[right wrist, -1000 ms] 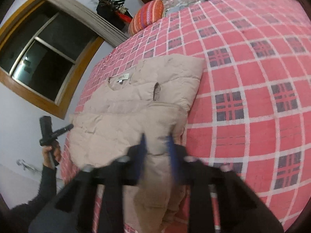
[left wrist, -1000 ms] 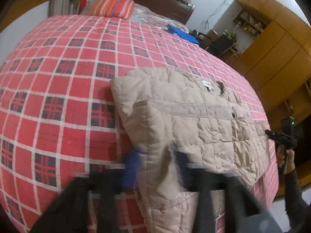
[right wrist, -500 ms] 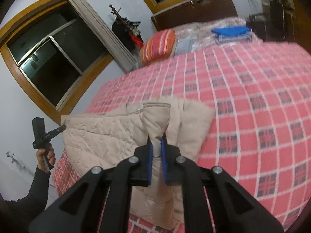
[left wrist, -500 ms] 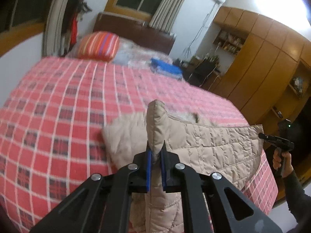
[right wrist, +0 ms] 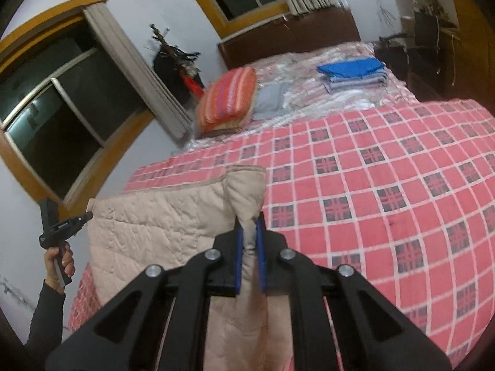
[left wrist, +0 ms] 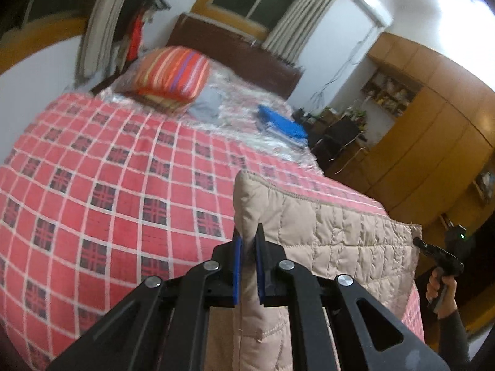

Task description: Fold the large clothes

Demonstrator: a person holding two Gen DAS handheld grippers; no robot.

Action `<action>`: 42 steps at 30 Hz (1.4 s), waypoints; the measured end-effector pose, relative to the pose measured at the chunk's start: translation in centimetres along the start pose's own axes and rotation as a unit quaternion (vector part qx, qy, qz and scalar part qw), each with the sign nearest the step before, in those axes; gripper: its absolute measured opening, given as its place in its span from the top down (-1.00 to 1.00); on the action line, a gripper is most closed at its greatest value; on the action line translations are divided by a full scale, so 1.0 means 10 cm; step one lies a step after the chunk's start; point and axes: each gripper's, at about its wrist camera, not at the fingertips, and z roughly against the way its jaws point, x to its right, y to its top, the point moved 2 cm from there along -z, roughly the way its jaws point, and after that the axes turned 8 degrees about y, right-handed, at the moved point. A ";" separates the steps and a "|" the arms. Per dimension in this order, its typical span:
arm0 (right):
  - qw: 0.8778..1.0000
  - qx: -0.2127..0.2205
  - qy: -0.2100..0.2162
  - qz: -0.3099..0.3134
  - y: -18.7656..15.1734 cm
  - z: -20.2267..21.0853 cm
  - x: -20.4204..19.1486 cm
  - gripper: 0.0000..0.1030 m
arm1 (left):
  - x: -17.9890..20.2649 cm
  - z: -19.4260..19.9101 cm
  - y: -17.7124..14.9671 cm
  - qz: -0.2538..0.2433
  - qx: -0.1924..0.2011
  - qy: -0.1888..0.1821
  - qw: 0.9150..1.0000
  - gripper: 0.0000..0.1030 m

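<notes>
A beige quilted jacket (left wrist: pixel 334 235) hangs stretched between my two grippers above the red checked bedspread (left wrist: pixel 102 179). My left gripper (left wrist: pixel 248 241) is shut on one corner of its edge, and the far corner reaches my right gripper (left wrist: pixel 416 241), seen small at the right with a hand on its handle. In the right wrist view the same jacket (right wrist: pixel 161 225) spreads to the left, with my right gripper (right wrist: pixel 250 232) shut on a bunched corner. My left gripper (right wrist: pixel 88 215) shows there at the far left, pinching the other corner.
A striped orange pillow (left wrist: pixel 173 74) and a stack of folded blue clothes (right wrist: pixel 352 72) lie near the dark headboard (left wrist: pixel 235 52). Windows with curtains line the left wall. A wooden wardrobe (left wrist: pixel 433 123) and a chair stand to the right of the bed.
Both grippers closed on the jacket's near corners and lifted it off the bedspread. It went from lying flat to hanging stretched between them, raised higher than half a second ago.
</notes>
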 end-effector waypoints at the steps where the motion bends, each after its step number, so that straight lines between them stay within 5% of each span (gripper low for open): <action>1: 1.000 -0.006 -0.006 -0.004 -0.01 -0.11 0.06 0.87 | -0.04 -0.10 0.00 0.007 -0.007 0.001 1.000 0.85; 12: 0.995 -0.071 -0.046 -0.047 -0.14 -0.96 0.66 0.87 | -0.48 -0.97 -0.08 0.074 -0.092 0.014 0.993 0.85; 25: 0.986 -0.134 -0.073 -0.065 -0.44 -1.39 0.93 0.78 | -0.68 -1.33 -0.39 0.086 -0.142 0.042 0.985 0.73; 27: 0.987 -0.127 -0.064 -0.079 -0.42 -1.34 0.92 0.55 | -0.68 -1.29 -0.36 0.094 -0.142 0.050 0.984 0.52; 29: 0.988 -0.111 -0.059 -0.087 -0.35 -1.20 0.87 0.05 | -0.66 -1.07 -0.27 0.095 -0.125 0.108 0.982 0.12; 30: 0.990 -0.097 -0.056 -0.086 -0.31 -1.11 0.83 -0.03 | -0.63 -0.96 -0.24 0.097 -0.113 0.120 0.982 0.03; 33: 0.995 -0.071 -0.004 -0.071 -0.25 -0.83 0.57 -0.03 | -0.31 -0.58 -0.19 0.075 -0.070 0.051 0.993 -0.13; 36: 0.991 -0.095 0.047 -0.082 -0.41 -0.86 0.44 0.10 | 0.00 -0.56 -0.30 0.049 -0.088 -0.037 0.994 -0.14; 42: 0.981 -0.141 0.032 -0.129 -0.74 -1.20 0.69 0.46 | -0.20 -1.14 -0.67 0.068 -0.166 0.006 0.984 0.06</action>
